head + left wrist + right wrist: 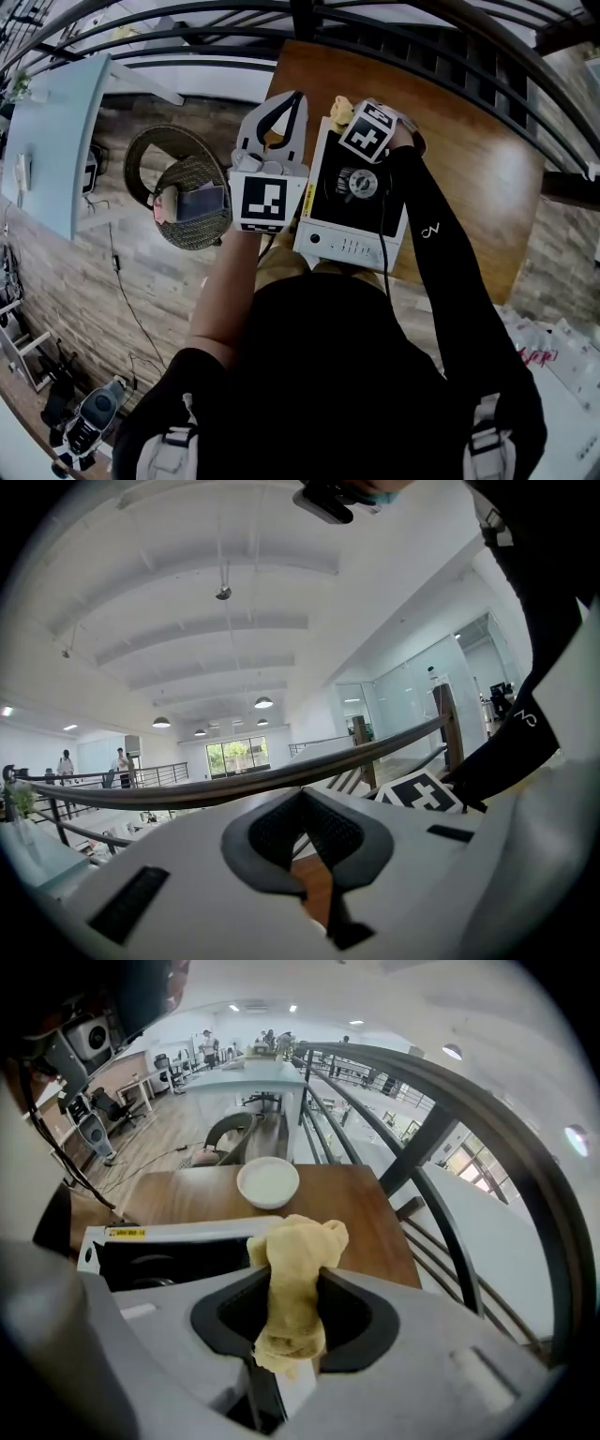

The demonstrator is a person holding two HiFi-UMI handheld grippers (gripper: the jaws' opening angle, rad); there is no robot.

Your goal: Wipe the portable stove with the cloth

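From the head view, the portable stove point(349, 211), a white body with a black top and a round burner, sits on the wooden table point(469, 159) at the edge nearest the person. A row of small marks runs along its front panel, and a yellow label point(307, 197) sits at its front left corner; both are too small to read. The left gripper point(296, 101) hangs just left of the stove, at the table's left edge, with its tips brought together. The right gripper point(349, 118) is over the stove's far edge, with the yellow cloth point(341, 111) poking out beyond its marker cube. The black right sleeve point(441, 272) carries a small white logo that I cannot read with certainty. In the left gripper view, the left gripper point(301, 797) is clenched, tips meeting with nothing between them. It points up towards a railing point(234, 785) and a white ceiling. The sleeve logo point(525, 719) shows again at the right, no clearer. In the right gripper view, the right gripper point(295, 1274) is grasping the cloth point(292, 1279), which stands bunched between the pads and rises above them, just over the stove point(169, 1258). The yellow label point(127, 1233) has dark print too fine to read. A white bowl point(268, 1181) rests on the table beyond the stove.
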